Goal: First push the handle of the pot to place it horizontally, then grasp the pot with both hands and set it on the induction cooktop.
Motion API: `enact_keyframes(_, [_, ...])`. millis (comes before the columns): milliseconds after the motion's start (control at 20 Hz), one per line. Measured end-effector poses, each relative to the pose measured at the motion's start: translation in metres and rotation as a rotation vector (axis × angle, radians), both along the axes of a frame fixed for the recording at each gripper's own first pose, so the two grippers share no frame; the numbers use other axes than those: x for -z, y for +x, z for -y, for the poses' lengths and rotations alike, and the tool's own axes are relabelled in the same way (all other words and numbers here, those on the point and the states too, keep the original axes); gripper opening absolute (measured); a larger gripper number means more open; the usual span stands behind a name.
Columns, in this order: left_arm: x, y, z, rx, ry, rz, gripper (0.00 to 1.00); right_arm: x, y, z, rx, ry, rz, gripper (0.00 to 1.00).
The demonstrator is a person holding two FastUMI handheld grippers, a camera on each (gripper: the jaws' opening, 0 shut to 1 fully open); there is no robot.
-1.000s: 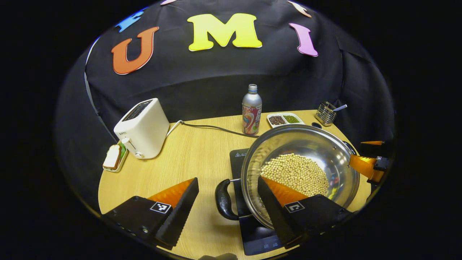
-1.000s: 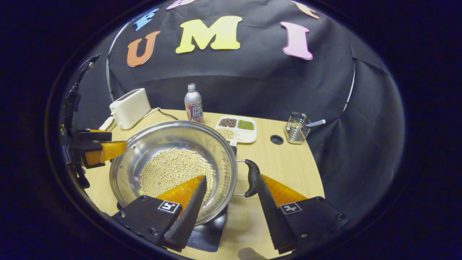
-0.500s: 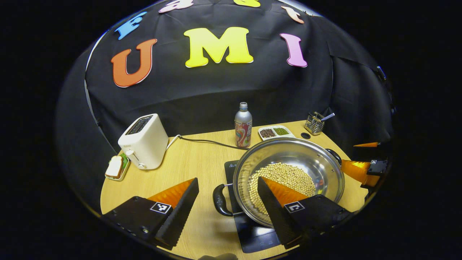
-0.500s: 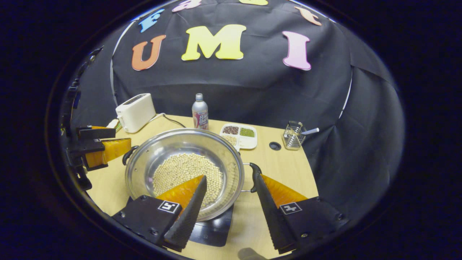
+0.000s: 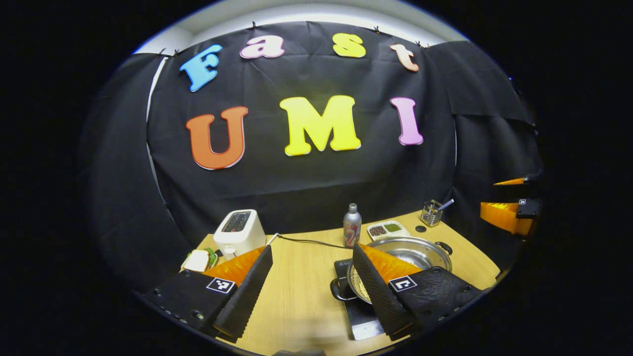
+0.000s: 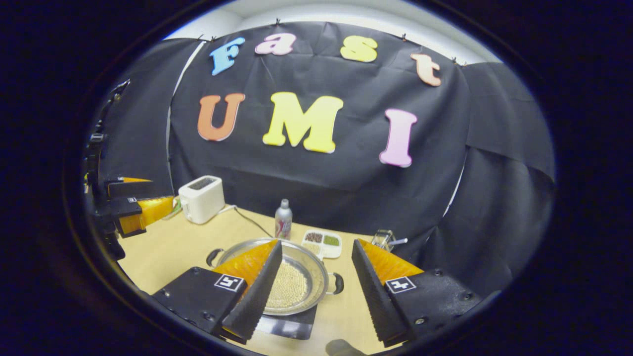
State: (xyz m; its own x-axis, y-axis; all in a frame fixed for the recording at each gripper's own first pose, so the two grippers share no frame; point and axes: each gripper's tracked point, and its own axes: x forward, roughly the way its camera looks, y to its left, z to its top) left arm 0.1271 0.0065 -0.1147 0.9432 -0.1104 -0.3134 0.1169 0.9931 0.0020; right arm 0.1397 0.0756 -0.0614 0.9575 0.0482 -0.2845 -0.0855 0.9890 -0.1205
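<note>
Left gripper view: my left hand-held gripper (image 5: 311,254) is spread wide w/ nothing between its fingers, the pot (image 5: 418,249) of beans sits on the induction cooktop (image 5: 361,316) at lower right of centre, partly behind my right finger, w/ toaster (image 5: 240,232) at lower left, bottle (image 5: 351,225) behind the pot, and my right hand-held gripper (image 5: 509,202) at the far right edge. Right gripper view: my right hand-held gripper (image 6: 316,249) is also released & empty, above the bench (image 6: 173,247); pot (image 6: 296,282) rests on the cooktop (image 6: 292,326) at bottom centre, both side handles level, my left hand-held gripper (image 6: 148,195) off at the left edge.
</note>
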Motion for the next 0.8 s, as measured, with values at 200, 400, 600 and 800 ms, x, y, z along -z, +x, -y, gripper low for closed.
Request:
enact_keyframes(200, [-0.061,-0.026,-0.038,-0.058,-0.028,0.097,0.96,-0.071,-0.039,-0.014,-0.007,0.042,0.146,1.00])
enact_keyframes(400, [-0.114,-0.054,-0.049,-0.044,-0.080,0.174,0.97,-0.112,-0.082,-0.016,-0.011,0.139,0.215,1.00])
enact_keyframes(600, [-0.146,-0.079,-0.058,-0.081,-0.119,0.222,0.97,-0.138,-0.112,0.004,0.019,0.181,0.278,1.00])
enact_keyframes(800, [-0.147,-0.103,-0.054,-0.133,-0.104,0.227,0.97,-0.141,-0.131,0.031,0.049,0.207,0.309,1.00])
